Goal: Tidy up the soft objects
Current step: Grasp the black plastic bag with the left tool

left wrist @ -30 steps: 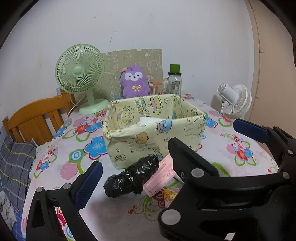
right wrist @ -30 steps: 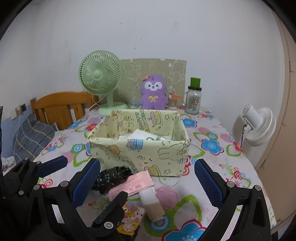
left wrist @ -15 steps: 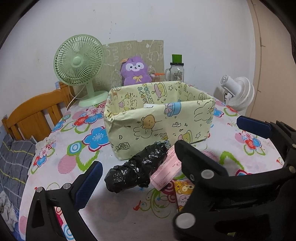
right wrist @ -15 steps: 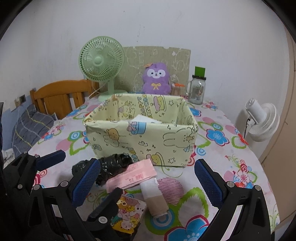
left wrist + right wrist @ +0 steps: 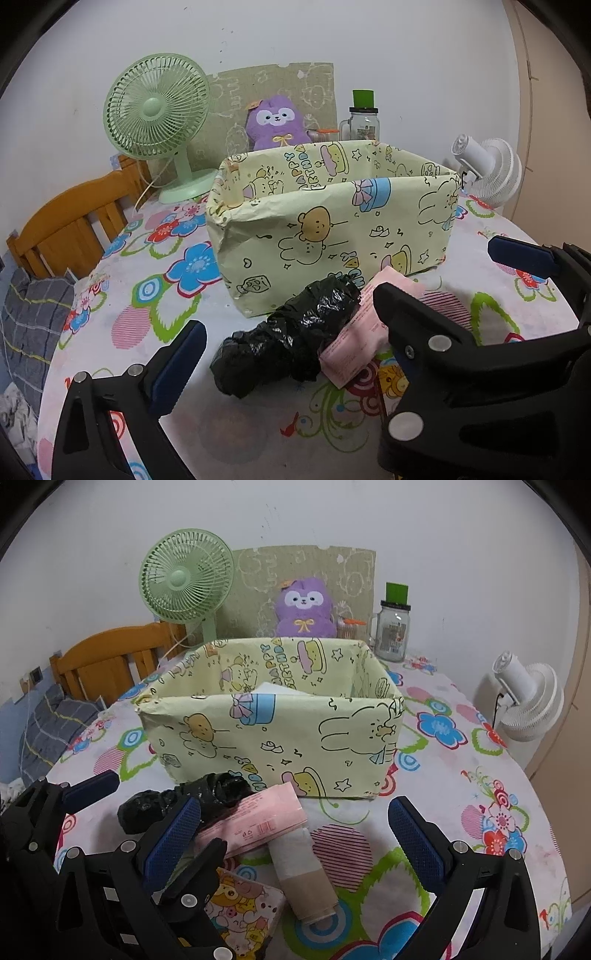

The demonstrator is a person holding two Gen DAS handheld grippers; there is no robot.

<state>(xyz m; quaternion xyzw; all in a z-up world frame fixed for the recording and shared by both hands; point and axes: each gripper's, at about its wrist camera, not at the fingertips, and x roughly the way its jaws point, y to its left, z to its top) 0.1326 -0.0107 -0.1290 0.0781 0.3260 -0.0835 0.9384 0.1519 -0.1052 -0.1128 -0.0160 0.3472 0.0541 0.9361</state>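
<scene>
Two views informed my reading. Left wrist: my left gripper (image 5: 343,306) stood released, the black bag roll (image 5: 288,339) lying between its fingers, long axis slanting toward the box (image 5: 332,221). Right wrist: my right gripper (image 5: 291,834) stood released over the pink pack (image 5: 258,821), near the table's (image 5: 461,775) front edge.

We cannot see most of what lies inside the yellow box (image 5: 273,734); only a white corner (image 5: 271,688) peeks above its near wall. In the left wrist view the right gripper's frame (image 5: 480,369) covers much of the pink packet (image 5: 354,350). The purple plush (image 5: 304,609) is cut off below by the box rim.
</scene>
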